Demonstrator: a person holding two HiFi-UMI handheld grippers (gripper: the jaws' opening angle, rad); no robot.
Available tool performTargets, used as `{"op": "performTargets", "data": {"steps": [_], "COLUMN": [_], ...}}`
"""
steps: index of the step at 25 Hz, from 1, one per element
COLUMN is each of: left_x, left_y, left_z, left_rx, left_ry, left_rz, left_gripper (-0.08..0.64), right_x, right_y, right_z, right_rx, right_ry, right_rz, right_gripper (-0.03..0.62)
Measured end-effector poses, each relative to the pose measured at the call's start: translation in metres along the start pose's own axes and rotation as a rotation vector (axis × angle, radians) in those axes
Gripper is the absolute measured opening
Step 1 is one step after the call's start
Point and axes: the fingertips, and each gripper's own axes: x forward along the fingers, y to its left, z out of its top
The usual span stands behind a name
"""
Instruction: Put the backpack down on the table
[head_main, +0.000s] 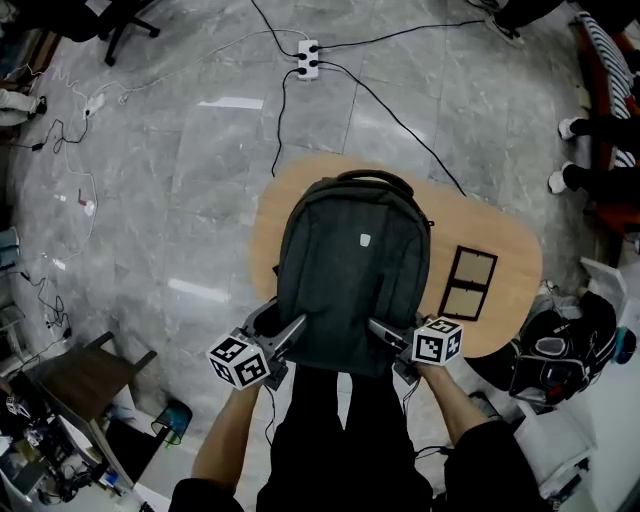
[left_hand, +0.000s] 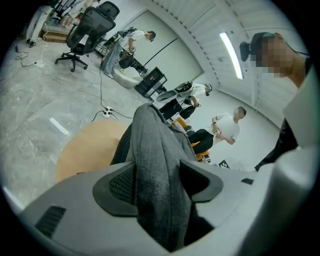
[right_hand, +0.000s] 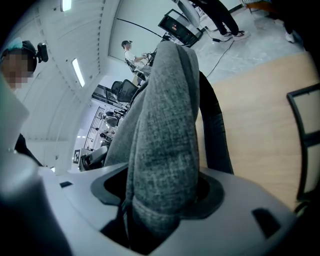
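Now we are in the lowering step. Our left tongs (head_main: 288, 332) are clamped on a fold of grey fabric at one near corner of the backpack (head_main: 352, 262) — it stretches over the middle of the tabletop (head_main: 515, 262), its bottom end past the near edge. Our right tongs (head_main: 386, 331) pinch the other corner likewise. Next, we judge, that end must settle flat, clear of the black frame (head_main: 467, 283) by the right edge — then both release.
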Motion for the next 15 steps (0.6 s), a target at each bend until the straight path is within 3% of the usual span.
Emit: {"op": "performTargets", "data": {"steps": [15], "left_x": [0.054], "left_y": [0.053], "left_z": [-0.009], "left_rx": [-0.061], "left_ry": [0.112], "left_rz": [0.031], "left_gripper": [0.272], "right_x": [0.035], "right_y": [-0.060], "right_z": [0.011], "right_rx": [0.054], "right_ry": [0.038], "right_rz": [-0.043], "right_gripper": [0.279]}}
